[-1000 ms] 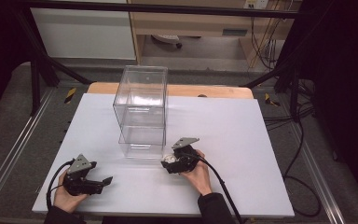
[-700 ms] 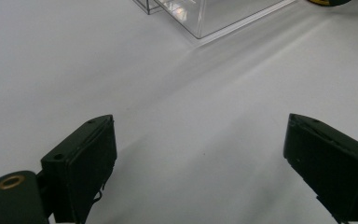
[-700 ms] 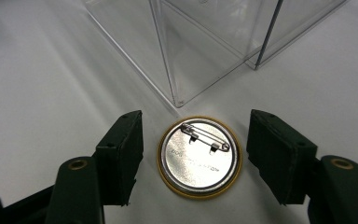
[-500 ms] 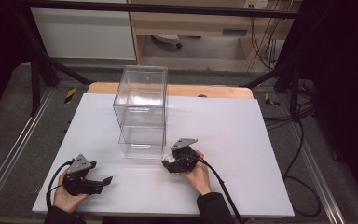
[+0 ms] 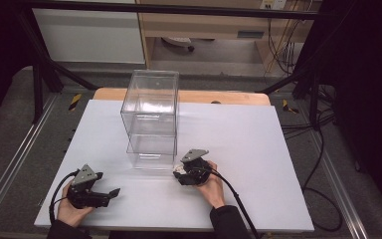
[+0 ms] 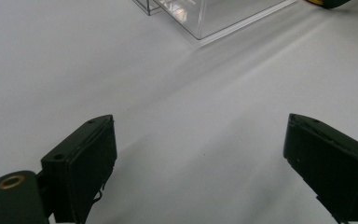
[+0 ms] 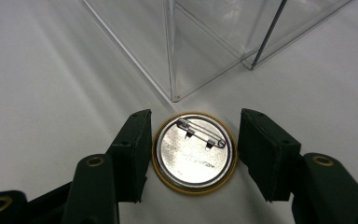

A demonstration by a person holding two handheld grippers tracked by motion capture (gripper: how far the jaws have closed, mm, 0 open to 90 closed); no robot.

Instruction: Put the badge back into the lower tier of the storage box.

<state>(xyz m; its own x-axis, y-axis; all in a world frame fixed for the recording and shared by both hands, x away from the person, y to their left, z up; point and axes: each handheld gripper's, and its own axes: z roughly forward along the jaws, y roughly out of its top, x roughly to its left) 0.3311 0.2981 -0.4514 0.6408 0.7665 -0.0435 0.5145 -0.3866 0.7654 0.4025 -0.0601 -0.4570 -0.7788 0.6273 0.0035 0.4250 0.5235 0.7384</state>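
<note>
Right claw [image 7: 193,149] sits spread around the badge [image 7: 194,152], jaws just off its rim on either side, and that badge lies pin-side up on the white table [image 5: 278,149], right beside the corner of the clear box [image 7: 205,42]. Trouble could come fast: it's thin and flat, so closing jaws may ride over the rim or skid it against the box wall. Left claw [image 6: 205,158] waits wide open over bare table, holding nothing.
</note>
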